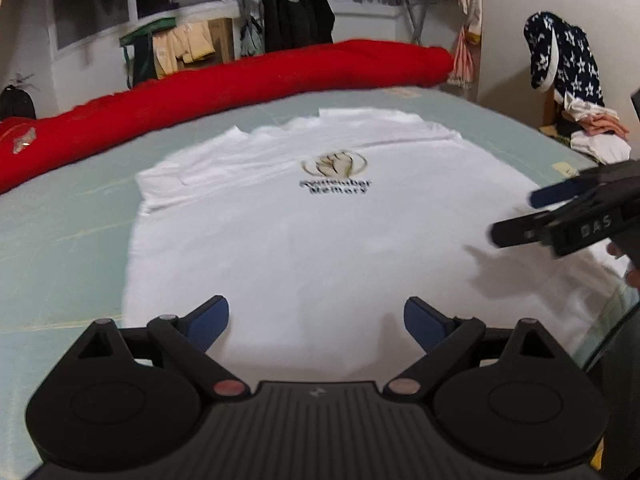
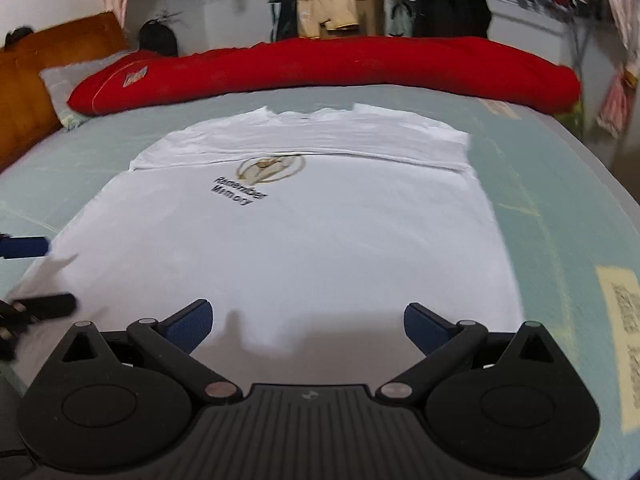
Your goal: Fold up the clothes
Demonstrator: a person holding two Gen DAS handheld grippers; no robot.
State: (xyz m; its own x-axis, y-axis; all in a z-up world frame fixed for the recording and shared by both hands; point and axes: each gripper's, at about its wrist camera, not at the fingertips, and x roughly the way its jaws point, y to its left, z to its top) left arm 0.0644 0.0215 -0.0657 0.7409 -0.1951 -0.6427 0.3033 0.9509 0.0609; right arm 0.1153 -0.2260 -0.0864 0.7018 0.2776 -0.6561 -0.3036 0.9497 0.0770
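White shirt (image 1: 320, 240) flat on bed (image 1: 60, 220), far edge folded over. Left gripper (image 1: 316, 322) and right gripper (image 2: 308, 324): fingers spread, empty, above near hem.

"Remember Memory" on T-shirt (image 2: 280, 248), "DAS" on right tool (image 1: 516, 216)

White T-shirt (image 1: 320, 240), red quilt (image 1: 240, 76), pale-green sheet (image 1: 60, 220)

Black grippers (image 1: 316, 324) with blue-padded jaws; one seemingly marked "DAS".
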